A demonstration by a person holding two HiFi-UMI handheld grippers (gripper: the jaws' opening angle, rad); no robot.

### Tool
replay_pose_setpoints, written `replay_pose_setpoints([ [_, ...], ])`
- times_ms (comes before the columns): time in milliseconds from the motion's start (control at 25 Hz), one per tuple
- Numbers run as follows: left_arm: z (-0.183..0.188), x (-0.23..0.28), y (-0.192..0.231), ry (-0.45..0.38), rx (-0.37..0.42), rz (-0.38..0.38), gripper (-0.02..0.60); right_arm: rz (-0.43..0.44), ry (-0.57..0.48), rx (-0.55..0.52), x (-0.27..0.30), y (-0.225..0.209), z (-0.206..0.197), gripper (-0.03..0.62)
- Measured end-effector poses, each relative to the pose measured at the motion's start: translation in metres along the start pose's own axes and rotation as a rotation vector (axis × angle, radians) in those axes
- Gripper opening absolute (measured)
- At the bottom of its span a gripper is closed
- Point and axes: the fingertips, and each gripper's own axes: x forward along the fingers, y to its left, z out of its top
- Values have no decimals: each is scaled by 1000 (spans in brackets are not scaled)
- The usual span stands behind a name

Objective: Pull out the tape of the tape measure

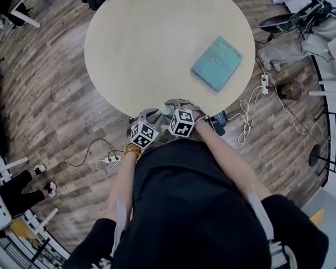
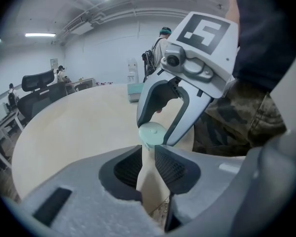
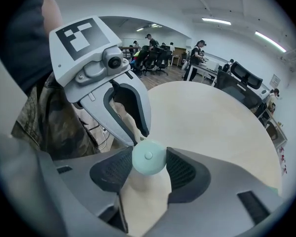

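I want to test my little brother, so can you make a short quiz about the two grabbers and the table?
1. True or false: the tape measure lies on top of the notebook.
2. What colour is the notebook? A red, B teal, C black.
3. Fill in: the right gripper has its pads squeezing the round ____.
Key: 1 false; 2 B; 3 tape measure.

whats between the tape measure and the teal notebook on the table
Nothing: in the head view the tabletop between tape measure and teal notebook is bare.
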Motion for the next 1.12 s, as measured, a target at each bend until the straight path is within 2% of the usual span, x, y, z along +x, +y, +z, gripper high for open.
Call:
replay_pose_setpoints([
  [360, -6, 1, 6, 17, -42, 9, 81, 32, 3, -11, -1, 9, -5, 216],
  [640, -1, 8, -4, 65, 65, 6, 44, 12, 13, -44, -1, 7, -9, 216],
  [800, -2, 8, -5, 68, 68, 6, 18, -3, 14, -37, 0, 7, -9, 216],
  [1120, -4, 9, -9, 76, 39, 3, 17, -9, 49, 19, 5, 9, -15, 216],
])
